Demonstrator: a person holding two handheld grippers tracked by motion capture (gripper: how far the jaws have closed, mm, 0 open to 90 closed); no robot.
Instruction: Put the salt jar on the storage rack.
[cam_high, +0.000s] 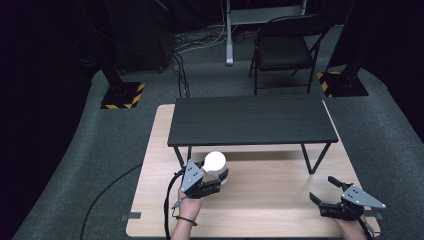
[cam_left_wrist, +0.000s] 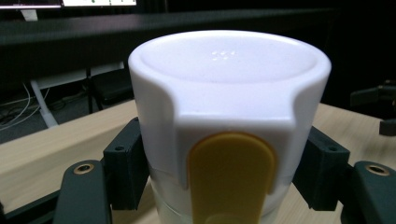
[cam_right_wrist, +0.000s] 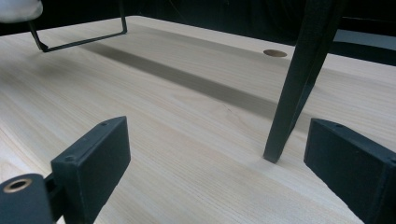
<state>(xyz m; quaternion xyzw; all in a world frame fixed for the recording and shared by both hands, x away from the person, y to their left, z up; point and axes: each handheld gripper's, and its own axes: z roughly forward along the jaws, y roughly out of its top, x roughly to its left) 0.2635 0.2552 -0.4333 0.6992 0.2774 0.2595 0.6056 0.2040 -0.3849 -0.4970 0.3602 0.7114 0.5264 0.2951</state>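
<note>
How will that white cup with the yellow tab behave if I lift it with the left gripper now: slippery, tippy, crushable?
The white cup looks like smooth, glossy plastic, so it may slip between the left gripper pads. Its walls look thick and rigid, so it probably won't crush. It widens toward the top, which may help it seat rather than slide down.

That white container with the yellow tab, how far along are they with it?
Done: the left gripper has closed on the white container, a jaw on each side. In hand: holding it near the table, below the black shelf. Left: moving it; the destination is unclear. The right gripper waits open.
</note>
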